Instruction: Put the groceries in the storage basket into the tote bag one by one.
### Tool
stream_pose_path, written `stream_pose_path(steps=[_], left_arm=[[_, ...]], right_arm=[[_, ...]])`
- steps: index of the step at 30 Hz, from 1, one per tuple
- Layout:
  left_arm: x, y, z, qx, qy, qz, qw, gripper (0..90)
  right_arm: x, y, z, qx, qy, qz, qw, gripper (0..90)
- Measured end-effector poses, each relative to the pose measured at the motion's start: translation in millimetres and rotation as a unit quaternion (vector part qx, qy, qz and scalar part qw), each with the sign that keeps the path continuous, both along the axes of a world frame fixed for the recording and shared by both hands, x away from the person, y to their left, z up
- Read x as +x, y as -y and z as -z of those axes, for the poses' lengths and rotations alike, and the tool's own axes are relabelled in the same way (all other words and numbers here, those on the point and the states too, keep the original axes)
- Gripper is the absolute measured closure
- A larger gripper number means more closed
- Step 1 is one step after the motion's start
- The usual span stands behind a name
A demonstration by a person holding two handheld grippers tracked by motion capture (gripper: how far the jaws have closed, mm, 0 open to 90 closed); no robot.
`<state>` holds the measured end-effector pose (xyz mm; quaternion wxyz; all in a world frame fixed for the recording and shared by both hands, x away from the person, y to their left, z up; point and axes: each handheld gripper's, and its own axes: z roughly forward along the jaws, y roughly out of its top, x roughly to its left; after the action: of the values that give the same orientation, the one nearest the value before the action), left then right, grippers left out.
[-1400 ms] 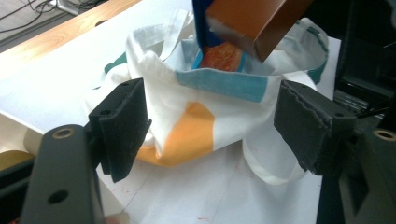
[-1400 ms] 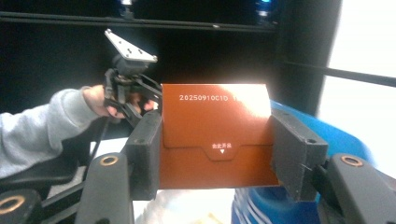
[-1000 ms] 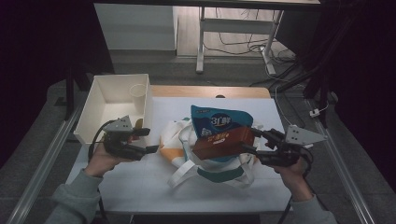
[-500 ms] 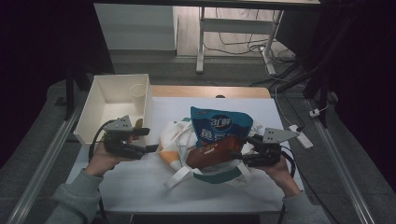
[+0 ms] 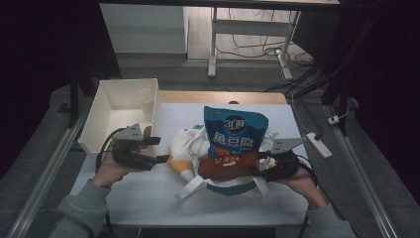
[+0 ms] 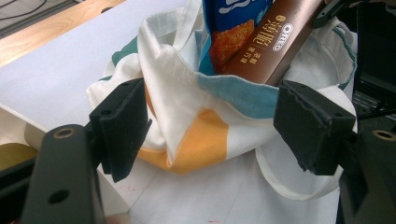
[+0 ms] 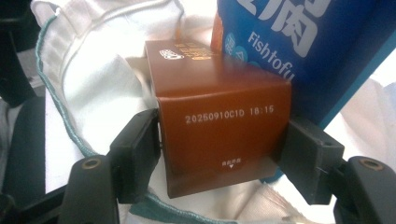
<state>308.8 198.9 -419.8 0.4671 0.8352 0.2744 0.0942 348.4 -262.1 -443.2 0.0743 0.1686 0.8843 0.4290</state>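
A white cloth tote bag (image 5: 184, 148) with orange and teal patches lies on the middle of the table. A blue snack pouch (image 5: 236, 130) stands up out of it. My right gripper (image 5: 257, 163) is shut on the end of a brown biscuit box (image 5: 227, 164), which lies across the bag's mouth below the pouch. In the right gripper view the box (image 7: 219, 93) sits clamped between the jaws, with the pouch (image 7: 299, 42) behind it. My left gripper (image 5: 159, 149) is at the bag's left edge. Its jaws (image 6: 215, 123) stand open on either side of the bag's bunched rim (image 6: 187, 107).
A white bin (image 5: 106, 116) with a paper cup (image 5: 146, 99) inside stands at the back left, close behind my left hand. A white power strip (image 5: 317, 144) lies off the table's right edge. The white table cover (image 5: 148, 203) is bare in front.
My right gripper has carried the brown box leftward and down, from beside the pouch to the bag's mouth. My left gripper has hardly moved.
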Motion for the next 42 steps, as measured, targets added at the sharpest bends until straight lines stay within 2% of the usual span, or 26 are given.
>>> stream_pose_path(steps=[3, 7, 11, 17, 21, 26, 28, 30, 33, 37, 42], left_arm=[[0.5, -0.4, 0.4, 0.0, -0.001, -0.001, 1.0, 26.6], [0.5, 0.5, 1.3, 0.002, -0.001, 0.0, 1.0, 26.6], [-0.1, 2.1, 1.1, 0.004, 0.0, 0.002, 1.0, 26.7], [0.2, 3.9, 1.5, 0.006, -0.001, 0.004, 1.0, 26.7], [0.7, 4.8, 1.7, 0.007, -0.001, 0.004, 1.0, 26.7], [1.1, 5.9, 2.1, 0.007, -0.001, 0.005, 1.0, 26.6], [0.9, 6.2, 2.2, 0.008, 0.001, 0.003, 1.0, 26.6], [1.2, 6.5, 2.3, 0.009, 0.002, 0.001, 1.0, 26.6], [1.9, 7.7, 2.2, 0.008, 0.003, 0.001, 1.0, 26.7], [1.7, 10.6, 1.9, 0.011, 0.005, -0.001, 0.9999, 26.7], [1.0, 9.5, 0.0, 0.014, 0.011, -0.012, 0.9998, 26.8]], right_arm=[[-3.4, 3.2, -5.2, 0.006, 0.002, 0.009, 0.9999, 29.4], [-7.4, 6.3, -9.8, 0.004, 0.006, 0.017, 0.9998, 34.4], [-8.4, 4.2, -10.2, -0.014, 0.005, 0.015, 0.9998, 35.7], [-2.4, -3.3, 5.4, -0.034, -0.03, 0.007, 0.999, 36.1], [-0.3, -7.8, 11.3, -0.051, -0.039, 0.003, 0.998, 36.0], [-3.7, -7.2, 9.4, -0.05, -0.033, 0.007, 0.9982, 35.2], [-7.1, -4.9, 5.2, -0.042, -0.021, 0.015, 0.9988, 35.7], [-10.8, -1.2, -2.0, -0.021, -0.011, 0.022, 0.9995, 37.1], [-15.9, 0.6, -10.4, -0.006, 0.001, 0.026, 0.9996, 46.1], [-16.6, -6.9, -6.2, -0.032, 0.0, 0.022, 0.9992, 55.1], [-14.3, -12.0, -0.4, -0.034, -0.01, 0.022, 0.9991, 61.6]])
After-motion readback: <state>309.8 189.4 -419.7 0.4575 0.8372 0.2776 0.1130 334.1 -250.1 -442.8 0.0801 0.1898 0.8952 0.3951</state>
